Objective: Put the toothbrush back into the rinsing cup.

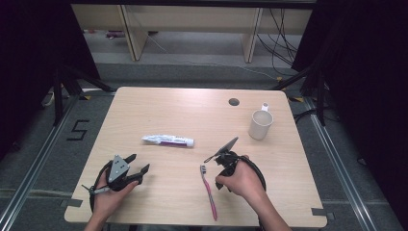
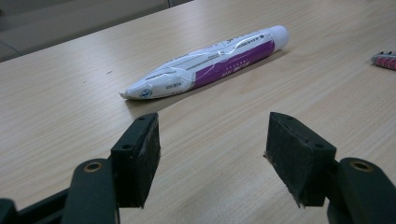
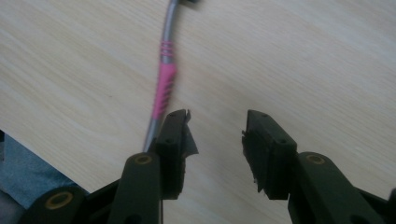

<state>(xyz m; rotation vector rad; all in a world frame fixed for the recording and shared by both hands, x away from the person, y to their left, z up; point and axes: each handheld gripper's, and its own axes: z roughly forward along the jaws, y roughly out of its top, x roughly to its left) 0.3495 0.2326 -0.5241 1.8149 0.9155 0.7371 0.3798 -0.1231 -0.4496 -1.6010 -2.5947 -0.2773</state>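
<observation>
A white and purple toothpaste tube (image 1: 168,140) (image 2: 210,63) lies in the middle of the wooden table (image 1: 159,106), cap to the right. My left gripper (image 1: 138,162) (image 2: 212,140) rests near the front left, open, aimed at the tube with bare table between its jaws. A pink and grey toothbrush (image 1: 209,190) (image 3: 166,79) lies at the front centre, head away from me; its tip (image 2: 385,59) shows at the right edge of the left gripper view. My right gripper (image 1: 219,163) (image 3: 217,128) hovers just right of the brush, open and empty. The handle passes behind its left jaw.
A cream cup (image 1: 260,124) stands upright at the right rear of the table. A small round cable hole (image 1: 234,102) sits near the back edge. Black stands and cables flank the table on the floor. A floor marking "5" (image 1: 78,130) lies to the left.
</observation>
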